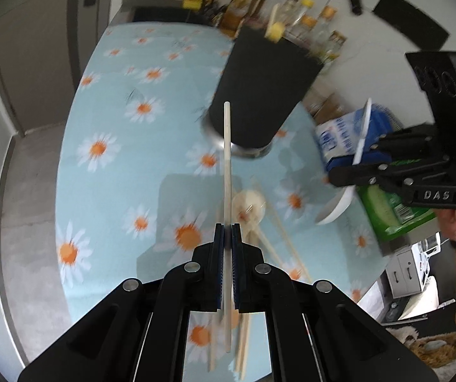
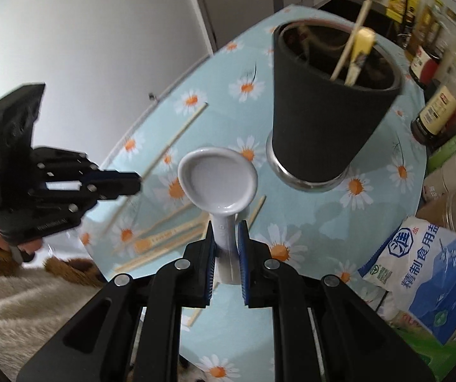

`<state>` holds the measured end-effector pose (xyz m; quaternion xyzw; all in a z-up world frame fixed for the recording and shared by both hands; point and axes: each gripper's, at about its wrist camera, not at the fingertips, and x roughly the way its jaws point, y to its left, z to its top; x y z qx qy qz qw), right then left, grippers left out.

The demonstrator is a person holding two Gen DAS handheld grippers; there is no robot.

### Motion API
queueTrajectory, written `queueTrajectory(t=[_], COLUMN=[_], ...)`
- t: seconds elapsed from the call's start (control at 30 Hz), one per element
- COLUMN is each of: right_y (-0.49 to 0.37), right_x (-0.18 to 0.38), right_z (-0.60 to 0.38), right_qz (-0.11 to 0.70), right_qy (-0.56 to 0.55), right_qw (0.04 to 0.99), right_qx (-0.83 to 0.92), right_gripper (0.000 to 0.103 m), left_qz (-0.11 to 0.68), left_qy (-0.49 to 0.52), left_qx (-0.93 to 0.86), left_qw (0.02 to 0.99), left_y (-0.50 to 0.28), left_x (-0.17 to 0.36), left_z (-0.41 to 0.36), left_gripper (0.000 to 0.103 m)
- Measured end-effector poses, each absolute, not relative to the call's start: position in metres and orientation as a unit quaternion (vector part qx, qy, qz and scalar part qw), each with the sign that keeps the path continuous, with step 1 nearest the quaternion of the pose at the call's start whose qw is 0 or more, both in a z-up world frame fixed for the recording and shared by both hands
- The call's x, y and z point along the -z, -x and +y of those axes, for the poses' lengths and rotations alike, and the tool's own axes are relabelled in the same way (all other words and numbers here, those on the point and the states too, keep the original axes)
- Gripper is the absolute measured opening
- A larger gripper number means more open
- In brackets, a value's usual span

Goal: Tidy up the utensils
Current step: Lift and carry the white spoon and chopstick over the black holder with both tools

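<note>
Left wrist view: left gripper point(image 1: 227, 232) clamped tight on a pale chopstick point(image 1: 227, 159), pads pressed against its shaft. The stick runs straight up the frame from between the pads, its far tip overlapping the side of the black holder point(image 1: 259, 89). Holder stands on a metal base on the daisy tablecloth point(image 1: 100, 111); a yellow-ended utensil pokes out of its top. More chopsticks point(image 1: 275, 238) and a pale wooden spoon point(image 1: 248, 205) lie loose on the cloth below the holder, blurred. At right, the right gripper point(image 1: 360, 159) carries a white spoon point(image 1: 339, 203), bowl hanging low, handle tip standing above the fingers. A hand point(image 1: 453, 222) grips its handle at the right edge. Bottles point(image 1: 294, 12) line up behind the holder; a blue-white bag point(image 1: 339, 133) and a green pack point(image 1: 390, 207) sit behind the right gripper.

Right wrist view: right gripper point(image 2: 227, 238) closed on the white spoon's point(image 2: 218, 178) handle, bowl facing the camera, held above the cloth point(image 2: 371, 216). Holder point(image 2: 329, 102) stands beyond and to the right, open top visible, two utensils leaning inside. Loose chopsticks point(image 2: 170, 235) lie scattered on the cloth left of the spoon. Left gripper point(image 2: 134, 184) enters from the left, fingers together; the stick in it is hard to make out here. Salt bag point(image 2: 434, 273) lower right, bottles point(image 2: 434, 117) at the right rim.
</note>
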<state>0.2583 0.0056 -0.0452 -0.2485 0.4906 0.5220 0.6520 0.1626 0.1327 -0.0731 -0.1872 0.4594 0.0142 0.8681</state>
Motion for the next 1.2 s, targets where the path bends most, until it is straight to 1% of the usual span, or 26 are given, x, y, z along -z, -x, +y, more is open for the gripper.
queueTrajectory(t=[0.2,0.4,0.77,1.03,1.2], right_y=[-0.275,-0.292,-0.328,-0.359,-0.373], right_x=[0.018,-0.015,-0.063,-0.072,-0.070], right_z=[-0.005,-0.007,-0.002,0.007,0.014], right_qz=[0.475,0.449,0.419,0.422,0.423], right_qy=[0.183,0.136,0.093,0.047,0.031], right_qw=[0.679,0.702,0.724,0.738,0.745], right_qx=[-0.529,-0.536,-0.539,-0.525,-0.514], right_gripper=[0.015,0.015,0.015,0.015,0.015], left_qz=[0.416,0.332,0.218,0.153,0.110], left_qy=[0.176,0.170,0.157,0.147,0.150], left_qx=[0.006,0.018,0.026,0.032,0.039], left_qw=[0.892,0.928,0.963,0.977,0.982], left_y=[-0.182,-0.194,-0.227,-0.251,-0.263], left_x=[0.044,0.005,-0.044,-0.064,-0.066], left_z=[0.124,0.125,0.125,0.133,0.139], left_gripper=[0.003,0.003,0.003,0.003,0.003])
